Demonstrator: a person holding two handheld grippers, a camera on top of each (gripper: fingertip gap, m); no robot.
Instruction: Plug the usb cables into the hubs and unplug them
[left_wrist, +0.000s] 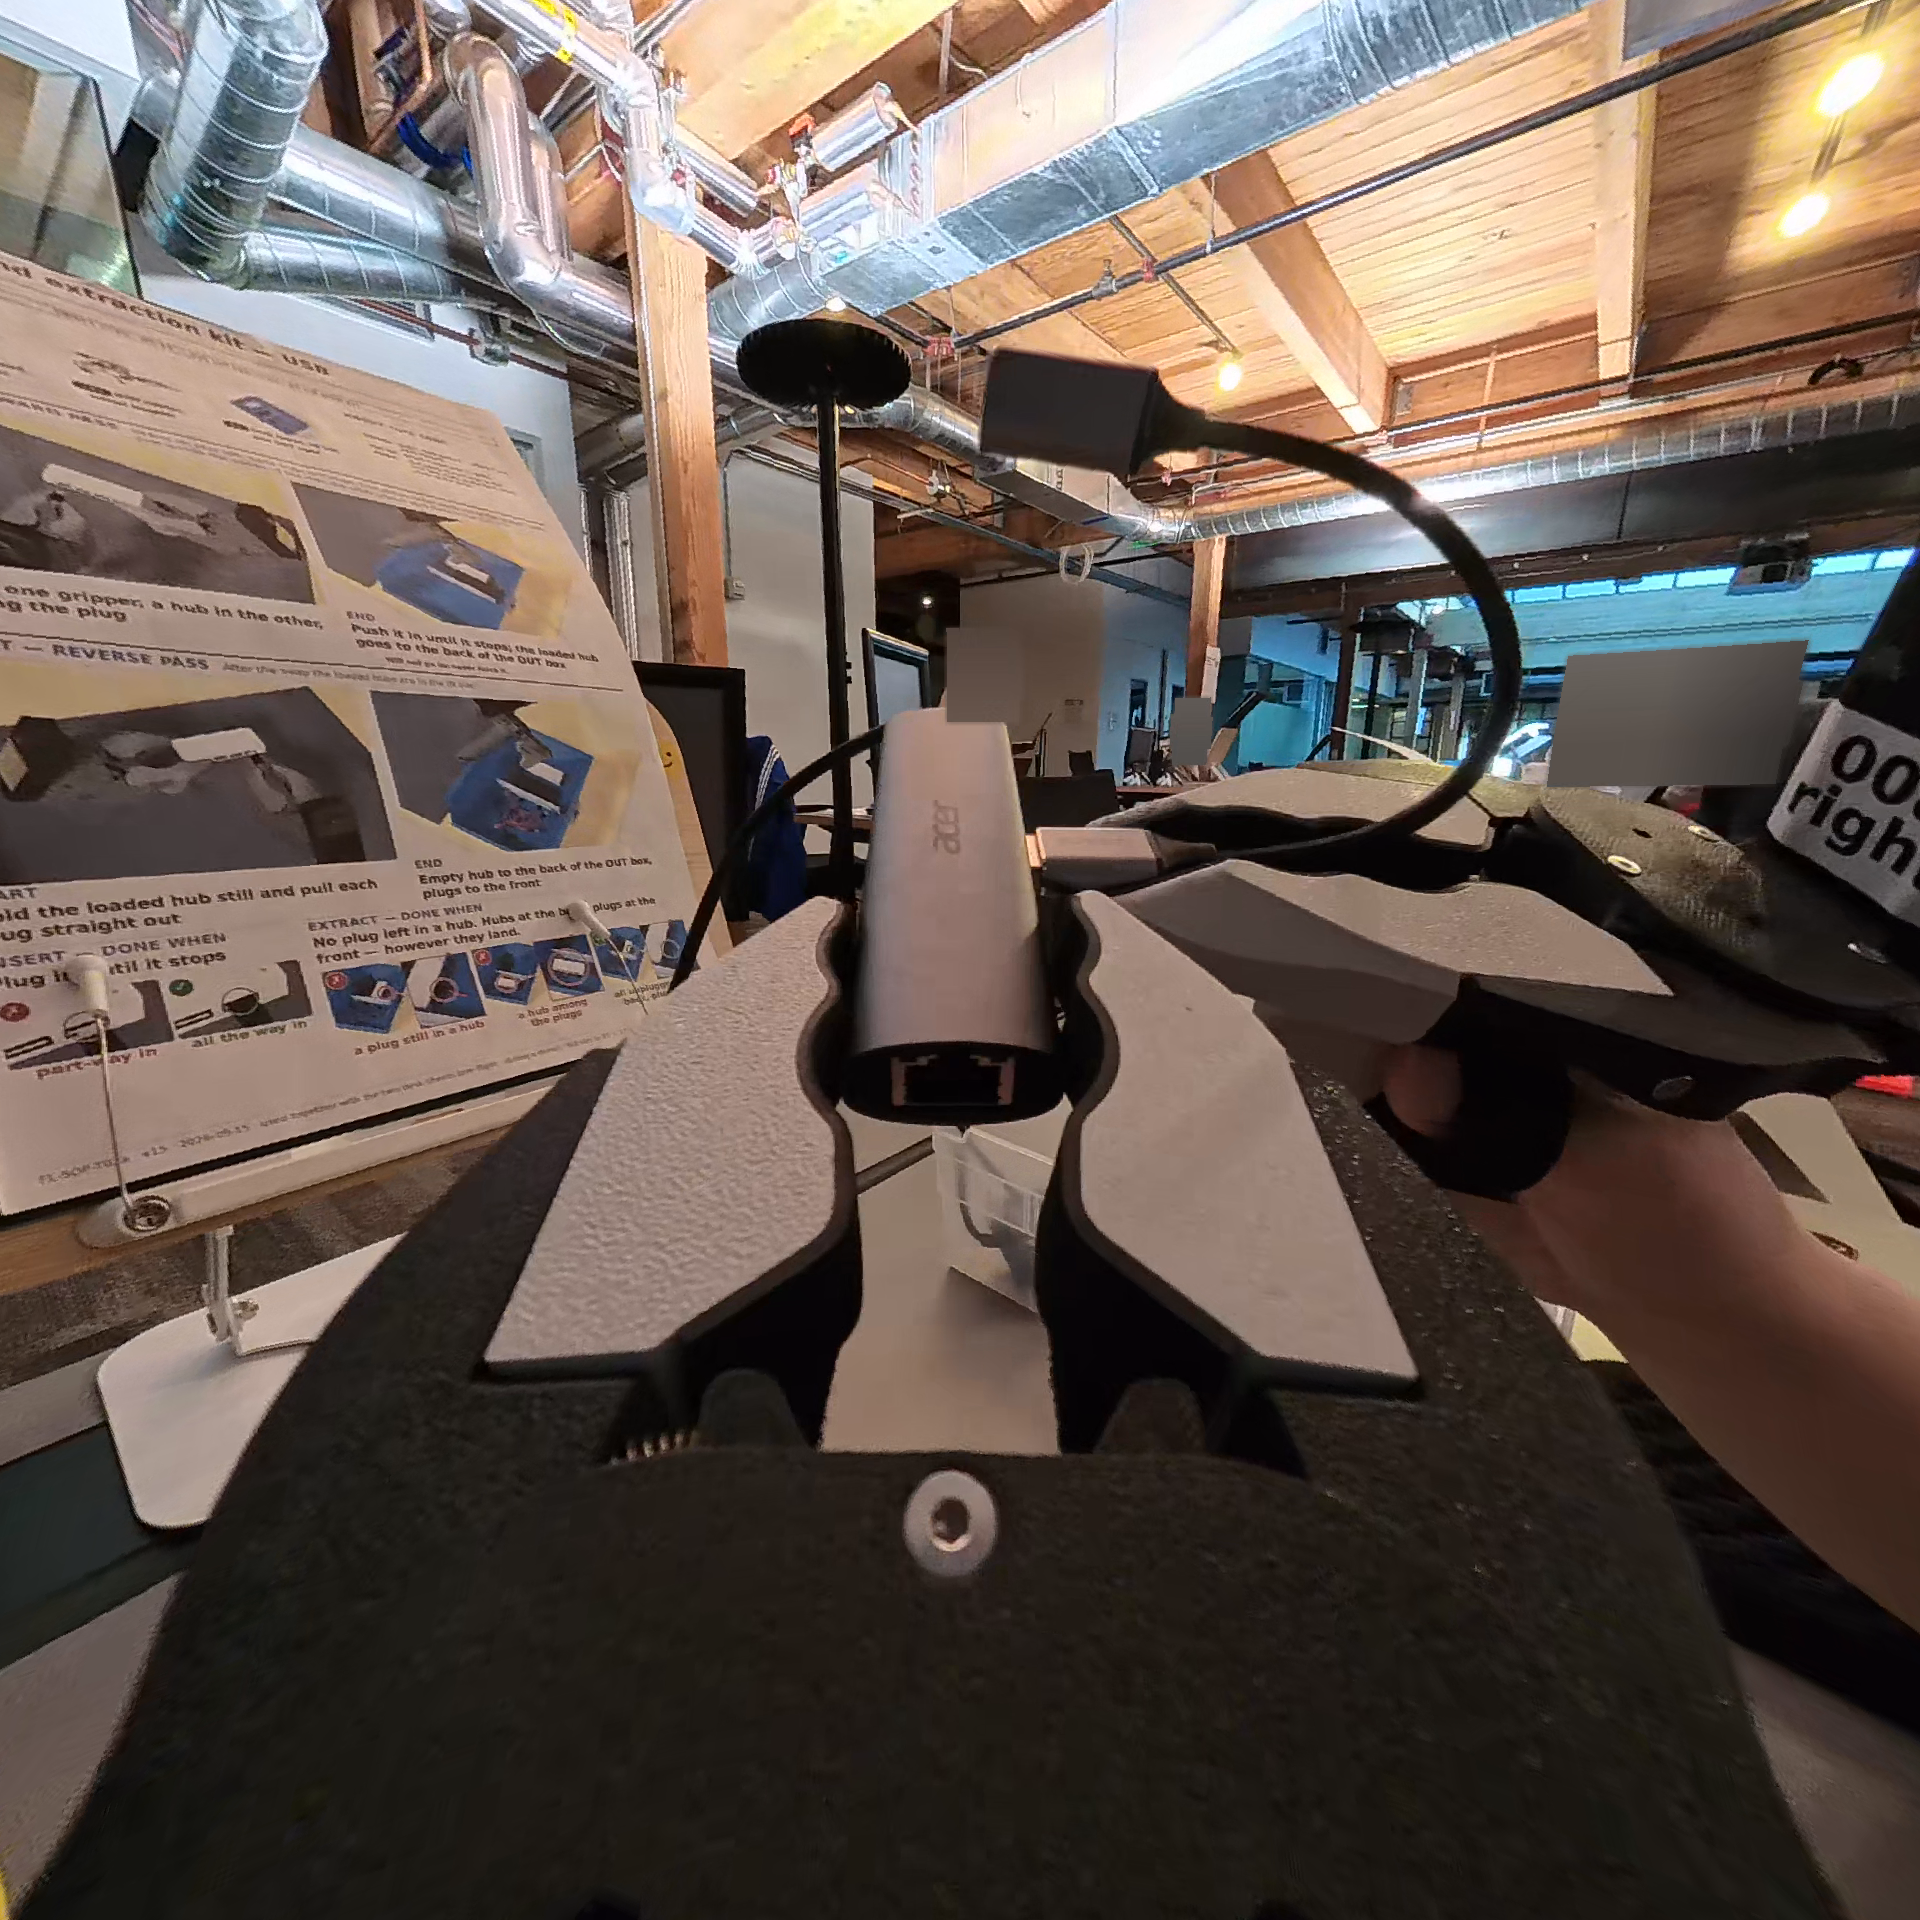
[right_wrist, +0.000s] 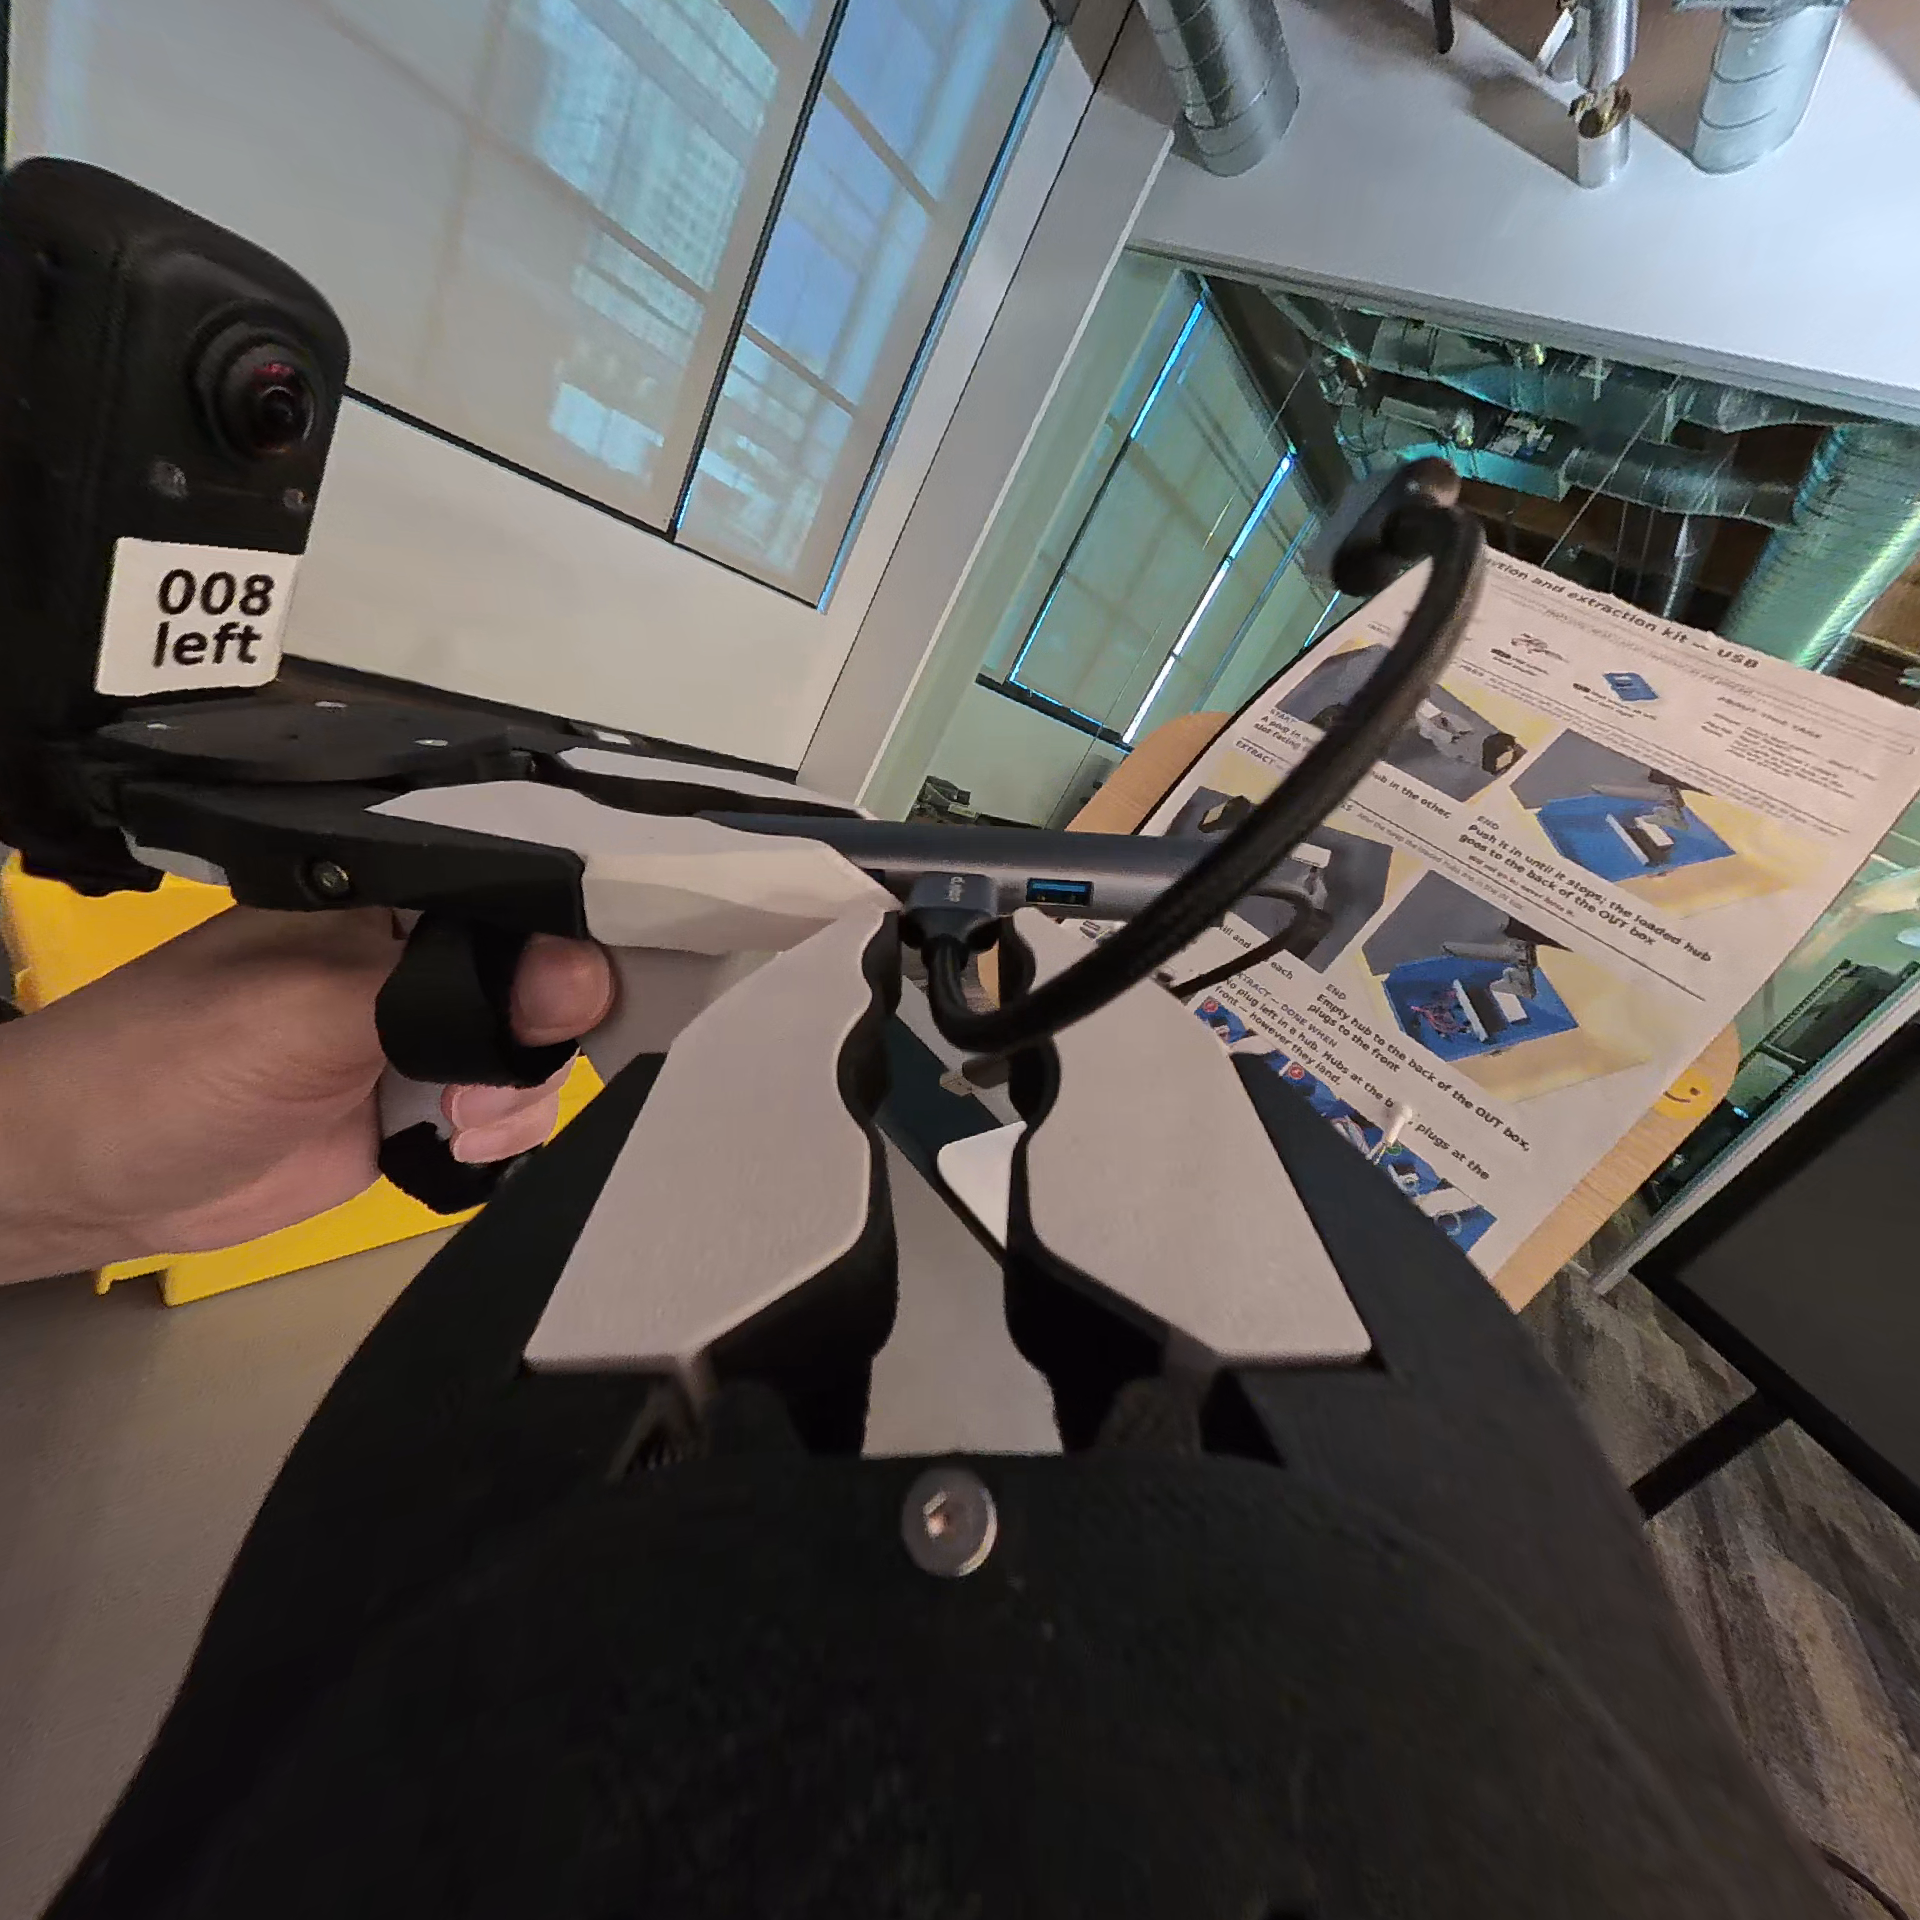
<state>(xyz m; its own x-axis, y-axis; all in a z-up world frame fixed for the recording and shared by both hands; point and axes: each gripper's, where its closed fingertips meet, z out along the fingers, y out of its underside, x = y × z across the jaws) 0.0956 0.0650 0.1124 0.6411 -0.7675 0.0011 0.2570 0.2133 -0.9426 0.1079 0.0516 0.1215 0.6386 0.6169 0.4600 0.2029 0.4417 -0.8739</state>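
My left gripper (left_wrist: 956, 935) is shut on a grey USB hub (left_wrist: 935, 810), held up in the air with its network socket facing the camera. My right gripper (right_wrist: 951, 945) is shut on a dark USB plug (right_wrist: 948, 896) that sits in a side port of the hub (right_wrist: 1122, 847), next to a blue port (right_wrist: 1060, 890). The same plug (left_wrist: 1101, 854) shows at the hub's right side, between the right gripper's fingers (left_wrist: 1299, 914). Its black cable (left_wrist: 1496, 644) loops up to a free grey connector (left_wrist: 1070, 410).
An instruction sheet on a stand (left_wrist: 260, 727) is at the left, also in the right wrist view (right_wrist: 1558, 883). A yellow bin (right_wrist: 62, 935) sits behind the left hand. A clear plastic bag (left_wrist: 987, 1216) lies on the grey table (left_wrist: 935, 1371). A dark monitor (right_wrist: 1818, 1299) stands at the right.
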